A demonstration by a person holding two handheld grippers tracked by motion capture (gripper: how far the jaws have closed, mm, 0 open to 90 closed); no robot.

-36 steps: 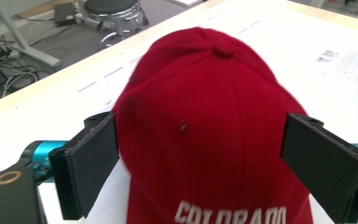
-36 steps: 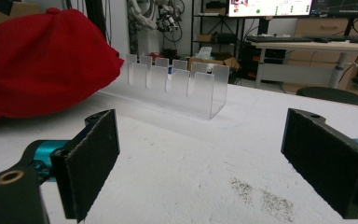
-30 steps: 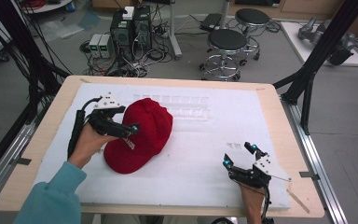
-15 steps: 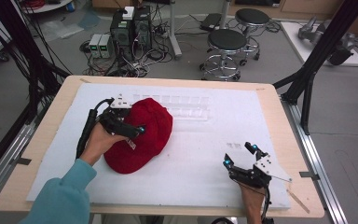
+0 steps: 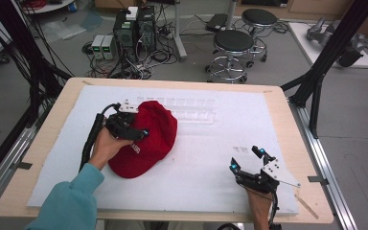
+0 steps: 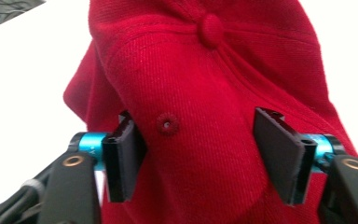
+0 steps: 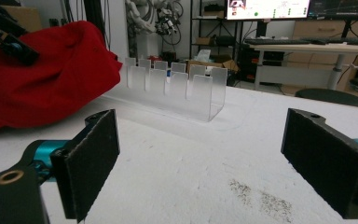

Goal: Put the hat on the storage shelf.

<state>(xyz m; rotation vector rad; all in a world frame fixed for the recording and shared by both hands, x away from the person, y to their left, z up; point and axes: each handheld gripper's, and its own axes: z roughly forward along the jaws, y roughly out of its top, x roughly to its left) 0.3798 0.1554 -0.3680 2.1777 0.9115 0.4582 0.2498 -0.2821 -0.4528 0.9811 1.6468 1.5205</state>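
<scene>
left gripper view: left claw (image 6: pixel 200 156) half-closed around red cap (image 6: pixel 205 84)

The high view looks down from above; both gripper views sit low, sharing the red cap (image 5: pixel 146 139) (left closest).

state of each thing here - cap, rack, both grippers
red cap: lying on the white mat, crown bunched between the left gripper's jaws
left gripper: jaws just closing around the cap's crown
right gripper: open, empty, low over the mat
clear rack: upright, empty

Wide-apart jaws frame a clear slotted rack (image 7: pixel 177 88) beside a red cap (image 7: pixel 51 74).
</scene>
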